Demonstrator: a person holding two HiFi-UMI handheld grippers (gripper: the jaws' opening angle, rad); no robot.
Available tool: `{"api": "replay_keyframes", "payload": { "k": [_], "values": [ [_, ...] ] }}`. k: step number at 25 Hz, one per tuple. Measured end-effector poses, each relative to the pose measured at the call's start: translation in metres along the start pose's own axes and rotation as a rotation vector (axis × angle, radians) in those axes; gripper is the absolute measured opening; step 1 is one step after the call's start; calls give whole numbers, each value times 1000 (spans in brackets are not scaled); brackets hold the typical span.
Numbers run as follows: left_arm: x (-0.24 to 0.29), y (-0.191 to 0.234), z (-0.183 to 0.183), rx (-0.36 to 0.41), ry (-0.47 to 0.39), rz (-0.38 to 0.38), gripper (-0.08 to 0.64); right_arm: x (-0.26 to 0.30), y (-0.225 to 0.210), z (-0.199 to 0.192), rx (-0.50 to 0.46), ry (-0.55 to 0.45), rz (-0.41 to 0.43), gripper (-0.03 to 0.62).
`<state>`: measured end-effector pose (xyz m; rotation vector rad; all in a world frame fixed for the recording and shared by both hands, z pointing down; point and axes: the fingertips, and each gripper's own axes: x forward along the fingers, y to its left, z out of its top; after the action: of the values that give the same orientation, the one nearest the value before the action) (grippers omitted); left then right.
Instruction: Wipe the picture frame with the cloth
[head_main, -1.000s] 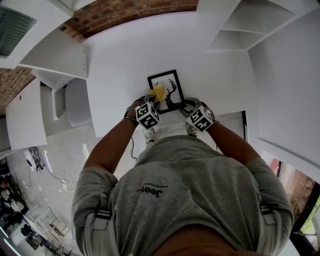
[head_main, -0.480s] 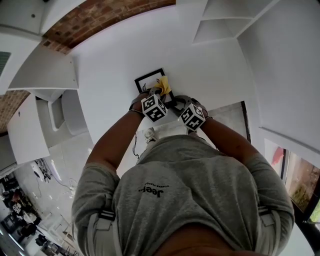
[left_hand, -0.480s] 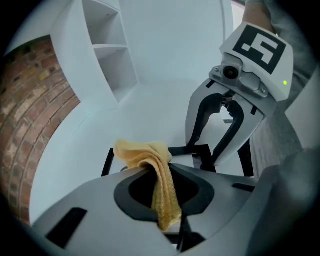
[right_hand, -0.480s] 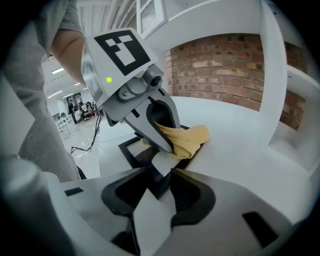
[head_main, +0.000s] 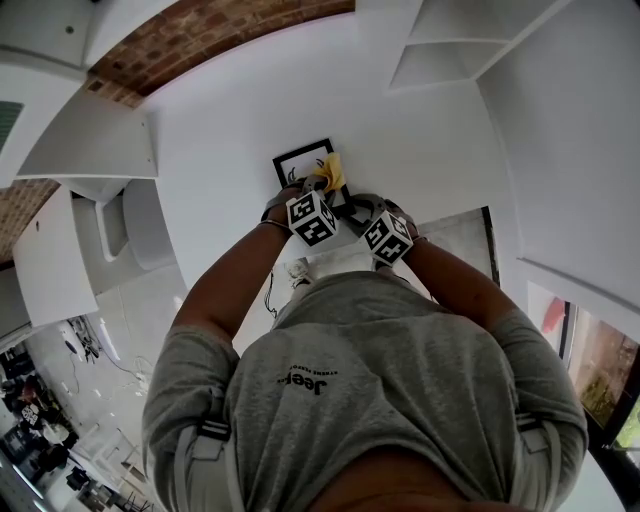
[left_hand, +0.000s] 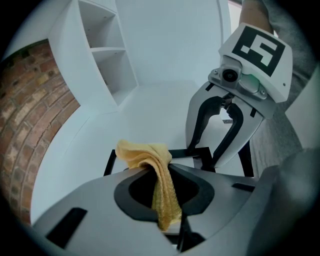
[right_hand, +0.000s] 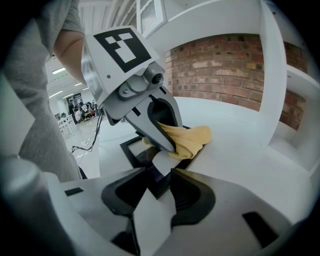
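A black picture frame (head_main: 300, 162) lies flat on the white table (head_main: 420, 150). My left gripper (head_main: 322, 188) is shut on a yellow cloth (head_main: 331, 172), which rests on the frame's right part. In the left gripper view the cloth (left_hand: 150, 160) hangs bunched between the jaws, over the frame (left_hand: 187, 152). My right gripper (head_main: 357, 207) sits just right of it, shut on the frame's near edge. In the right gripper view the frame's black corner (right_hand: 155, 182) sits between its jaws, and the left gripper (right_hand: 167, 142) presses the cloth (right_hand: 192, 140) down just beyond.
White open shelves (head_main: 450, 45) stand at the table's far right, and a brick wall (head_main: 200, 35) runs behind. A white cabinet (head_main: 90, 140) and a rounded white seat (head_main: 150, 225) are to the left. Cables lie on the floor (head_main: 110, 350).
The cloth and left gripper have slid from the frame's middle toward its right edge. The right gripper has kept its hold on the frame. My head view has shifted.
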<state>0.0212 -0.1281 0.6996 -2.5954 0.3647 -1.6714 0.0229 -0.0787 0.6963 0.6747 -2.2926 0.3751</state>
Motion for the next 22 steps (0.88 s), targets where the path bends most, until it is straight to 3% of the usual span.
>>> {"api": "replay_keyframes", "payload": {
  "k": [8, 16, 22],
  "values": [
    [-2, 3, 11, -19, -47, -10, 66, 1, 1, 1, -3, 15, 3, 153],
    [14, -6, 32, 66, -42, -40, 66, 1, 2, 2, -5, 25, 12, 153],
    [7, -2, 32, 35, -68, -43, 66, 1, 0, 1, -10, 22, 14, 153]
  ]
}}
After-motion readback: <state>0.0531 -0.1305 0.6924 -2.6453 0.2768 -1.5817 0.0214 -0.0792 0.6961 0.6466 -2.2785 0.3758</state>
